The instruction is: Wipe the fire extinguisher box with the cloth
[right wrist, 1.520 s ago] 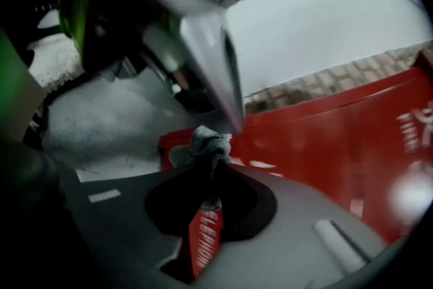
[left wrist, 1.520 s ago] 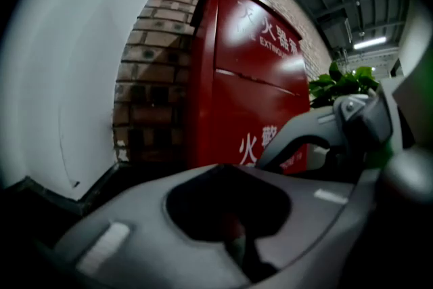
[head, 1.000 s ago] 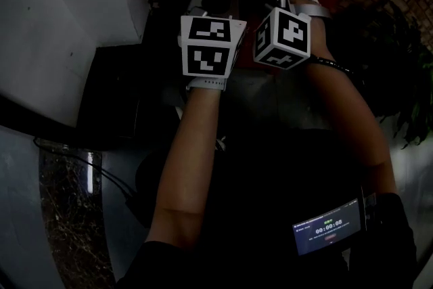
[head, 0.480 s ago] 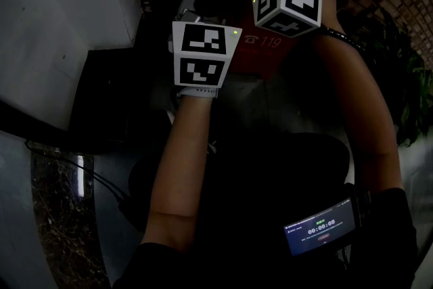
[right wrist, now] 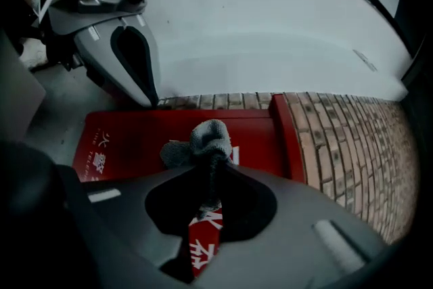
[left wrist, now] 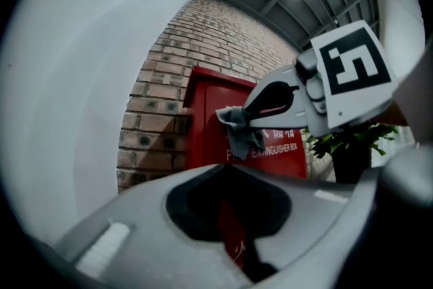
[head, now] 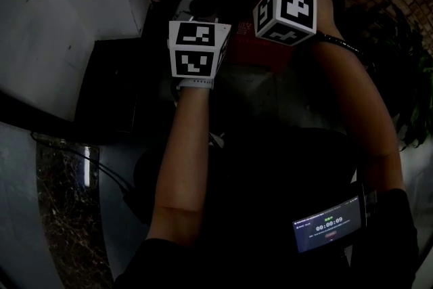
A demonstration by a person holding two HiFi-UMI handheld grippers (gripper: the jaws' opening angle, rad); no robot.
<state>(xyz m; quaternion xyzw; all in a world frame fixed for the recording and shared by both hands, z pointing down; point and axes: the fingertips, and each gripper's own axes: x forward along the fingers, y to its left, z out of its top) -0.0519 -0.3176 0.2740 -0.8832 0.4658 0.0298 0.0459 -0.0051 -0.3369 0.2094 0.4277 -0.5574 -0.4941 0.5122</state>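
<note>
The red fire extinguisher box (right wrist: 135,142) stands against a brick wall, and its front (left wrist: 210,125) also fills the middle of the left gripper view. A grey cloth (right wrist: 203,142) is bunched between the jaws of my right gripper (right wrist: 211,160), which is shut on it and holds it at the box front. From the left gripper view the cloth (left wrist: 240,132) hangs off the right gripper's tips. My left gripper (left wrist: 230,169) is shut on nothing, just left of the right one. In the head view only the marker cubes, left (head: 196,51) and right (head: 285,10), show in front of the box (head: 247,51).
A white curved wall (head: 61,17) rises at the left, with a dark cabinet (head: 108,91) below it. A potted plant (left wrist: 345,152) stands right of the box. Cables (head: 101,172) trail on the floor, and a small screen (head: 328,227) with a timer glows by my right arm.
My right gripper with the cloth has moved up the box front relative to the left one, then settled slightly lower. The left gripper has shifted a little to the left.
</note>
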